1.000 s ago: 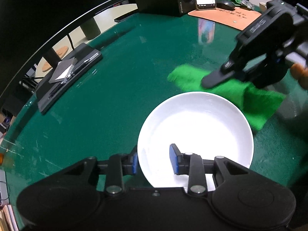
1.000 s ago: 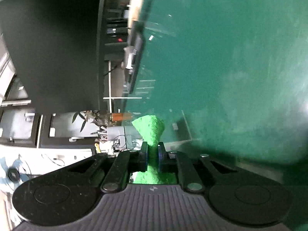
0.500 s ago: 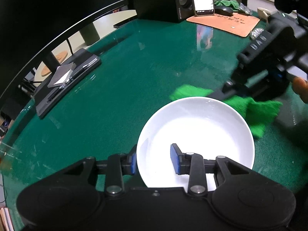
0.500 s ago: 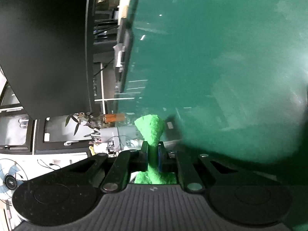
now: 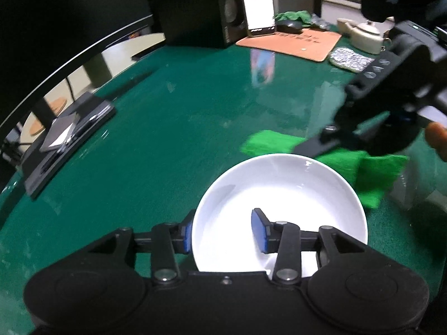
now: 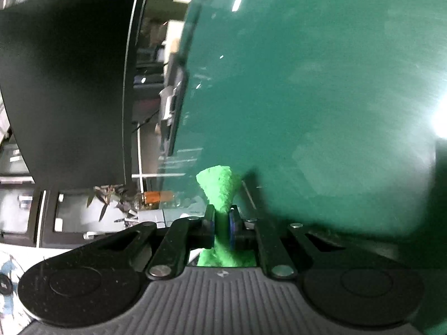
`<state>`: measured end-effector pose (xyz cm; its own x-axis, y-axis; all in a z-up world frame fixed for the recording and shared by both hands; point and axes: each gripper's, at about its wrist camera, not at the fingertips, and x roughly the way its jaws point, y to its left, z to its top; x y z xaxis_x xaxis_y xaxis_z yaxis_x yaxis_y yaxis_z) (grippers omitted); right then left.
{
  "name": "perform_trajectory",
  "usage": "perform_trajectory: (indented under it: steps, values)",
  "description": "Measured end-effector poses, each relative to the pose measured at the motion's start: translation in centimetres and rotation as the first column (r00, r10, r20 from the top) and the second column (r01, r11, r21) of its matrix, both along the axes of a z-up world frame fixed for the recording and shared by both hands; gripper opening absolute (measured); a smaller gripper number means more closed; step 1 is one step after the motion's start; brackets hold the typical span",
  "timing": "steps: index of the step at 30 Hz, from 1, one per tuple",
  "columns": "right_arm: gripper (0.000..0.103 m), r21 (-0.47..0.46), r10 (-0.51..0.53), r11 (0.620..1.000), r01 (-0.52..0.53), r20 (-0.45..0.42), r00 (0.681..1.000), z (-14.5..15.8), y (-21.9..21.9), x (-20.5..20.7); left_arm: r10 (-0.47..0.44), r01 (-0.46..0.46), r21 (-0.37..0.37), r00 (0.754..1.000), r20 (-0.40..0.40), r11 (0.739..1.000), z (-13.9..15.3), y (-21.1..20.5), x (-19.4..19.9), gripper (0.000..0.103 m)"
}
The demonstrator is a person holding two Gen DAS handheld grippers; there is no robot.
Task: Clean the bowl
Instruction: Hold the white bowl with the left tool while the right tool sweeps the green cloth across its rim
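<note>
A white bowl (image 5: 279,184) stands on the green table in the left wrist view. My left gripper (image 5: 222,233) straddles its near rim, one blue pad outside and one inside. Its jaws are opening, and the inner pad stands clear of the wall. Just past the bowl's far rim, my right gripper (image 5: 301,148) comes in from the right, shut on a bright green cloth (image 5: 371,173) that trails on the table. In the right wrist view, the cloth (image 6: 220,187) is pinched between the pads of the right gripper (image 6: 222,224) and fans out ahead of them.
A flat black case (image 5: 67,131) lies at the table's left edge. At the back stand a lit phone (image 5: 259,2), a dark speaker, an orange mat (image 5: 293,42), a silvery scrubber (image 5: 349,58) and a pale teapot (image 5: 366,33). A person's finger (image 5: 437,136) shows at the right.
The left jaws have spread a little wider around the bowl's rim. The right gripper has brought the green cloth closer to the bowl's far rim. The left view has tilted up.
</note>
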<state>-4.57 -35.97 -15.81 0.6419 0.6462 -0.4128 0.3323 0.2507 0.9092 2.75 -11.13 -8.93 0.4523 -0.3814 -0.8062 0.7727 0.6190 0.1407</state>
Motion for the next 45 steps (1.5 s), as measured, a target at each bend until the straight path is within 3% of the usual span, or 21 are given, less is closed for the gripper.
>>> perform_trajectory:
  steps: [8, 14, 17, 23, 31, 39, 45]
  values:
    - [0.010, -0.033, -0.035, 0.999, 0.036, 0.056, 0.998, 0.3, 3.2, 4.6, -0.042, 0.042, -0.011, 0.999, 0.000, 0.999, -0.2, 0.1, 0.0, 0.040]
    - [0.010, -0.030, -0.063, 0.998, 0.063, 0.016, 0.998, 1.3, 0.2, -0.7, -0.037, 0.038, -0.026, 0.999, 0.013, 0.999, -0.2, 0.4, -0.3, 0.040]
    - [0.012, -0.025, -0.056, 0.998, 0.057, 0.010, 0.998, 1.2, 0.2, -0.3, -0.037, 0.037, -0.028, 0.999, 0.017, 0.999, -0.2, 0.4, -0.3, 0.040]
    - [0.012, -0.017, 0.015, 1.000, -0.014, 0.077, 0.997, 0.9, 2.8, 6.3, 0.011, -0.010, -0.015, 1.000, 0.017, 1.000, -0.1, 0.1, -0.7, 0.040]
    - [0.012, 0.050, -0.038, 0.998, 0.037, 0.010, 0.999, 0.3, 0.4, 0.8, -0.021, 0.021, -0.012, 1.000, 0.018, 1.000, -0.1, 0.2, -0.6, 0.040]
    - [0.013, 0.024, 0.064, 0.998, -0.065, 0.054, 0.996, 0.4, 2.4, 5.6, 0.036, -0.036, -0.005, 0.999, 0.018, 0.999, -0.1, -0.2, -1.0, 0.040]
    - [0.014, 0.018, 0.082, 0.996, -0.083, 0.044, 0.996, 0.8, 0.5, 2.8, 0.015, -0.015, 0.002, 1.000, 0.017, 1.000, 0.0, -0.3, -1.2, 0.041]
